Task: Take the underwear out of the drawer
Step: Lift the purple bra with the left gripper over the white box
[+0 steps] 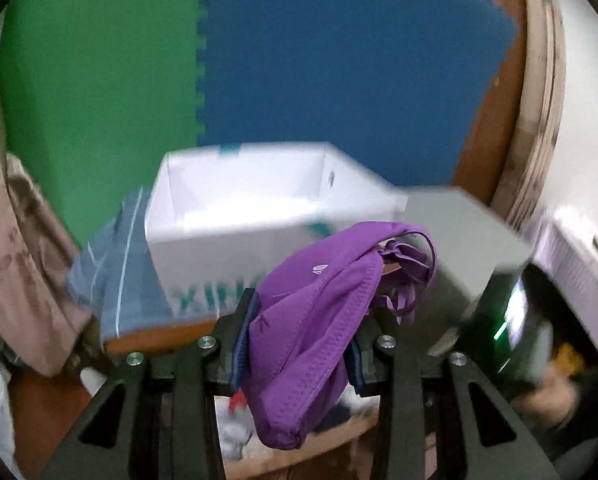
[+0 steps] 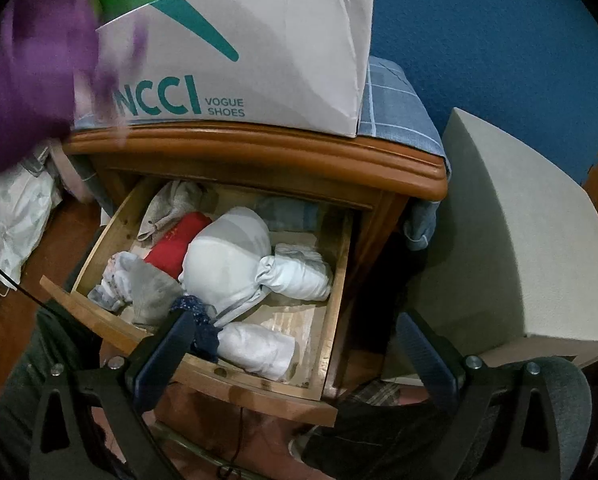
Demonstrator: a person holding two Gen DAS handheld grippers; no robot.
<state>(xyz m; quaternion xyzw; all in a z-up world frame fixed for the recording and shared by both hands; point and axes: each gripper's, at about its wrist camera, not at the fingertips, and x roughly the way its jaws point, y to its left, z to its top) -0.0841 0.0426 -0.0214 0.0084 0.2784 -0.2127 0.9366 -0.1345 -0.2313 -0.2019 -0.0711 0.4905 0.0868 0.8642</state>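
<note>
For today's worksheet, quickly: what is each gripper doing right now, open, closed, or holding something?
Left gripper: closed on the purple underwear, held above the open drawer.
Right gripper: open, holding nothing, above the drawer.

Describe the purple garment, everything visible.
The purple garment is a stretchy knit piece with zigzag stitched hems, a small pale logo and thin straps bunched at its right. It is crumpled and clamped between the left gripper's blue pads, its lower end dangling free below them. It hangs above the open drawer, in front of the white shoe box. In the right wrist view it is a purple blur at upper left.
</note>
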